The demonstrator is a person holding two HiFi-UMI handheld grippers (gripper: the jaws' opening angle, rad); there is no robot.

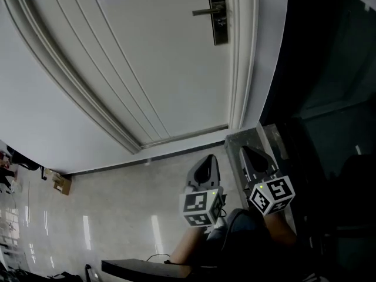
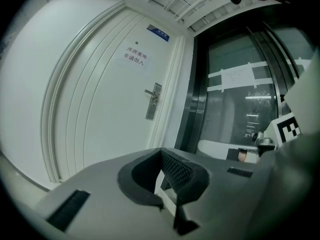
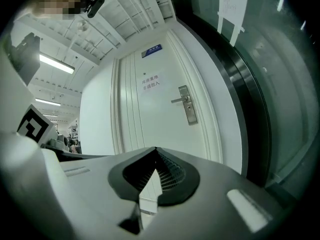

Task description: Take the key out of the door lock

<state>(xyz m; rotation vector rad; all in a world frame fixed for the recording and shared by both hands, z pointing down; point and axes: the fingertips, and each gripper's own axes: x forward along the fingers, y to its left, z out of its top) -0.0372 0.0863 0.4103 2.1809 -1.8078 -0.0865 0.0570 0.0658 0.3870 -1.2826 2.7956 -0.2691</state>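
A white door [image 1: 147, 57] carries a metal lock plate with a lever handle [image 1: 217, 13] at the top of the head view. The same lock plate [image 2: 153, 100] shows small in the left gripper view and again [image 3: 187, 105] in the right gripper view. A key is too small to make out. Both grippers hang low, far from the lock, side by side above the floor. My left gripper [image 1: 204, 168] is shut with nothing in it, and its tip [image 2: 160, 151] points toward the door. My right gripper [image 1: 252, 156] is shut and empty too, also aimed at the door [image 3: 155, 150].
A dark-framed glass partition [image 2: 240, 84] stands right of the door. A paper notice [image 2: 135, 57] is stuck on the door, with a blue sign [image 2: 158, 32] above it. A cardboard box [image 1: 60, 182] lies on the glossy floor at the left wall.
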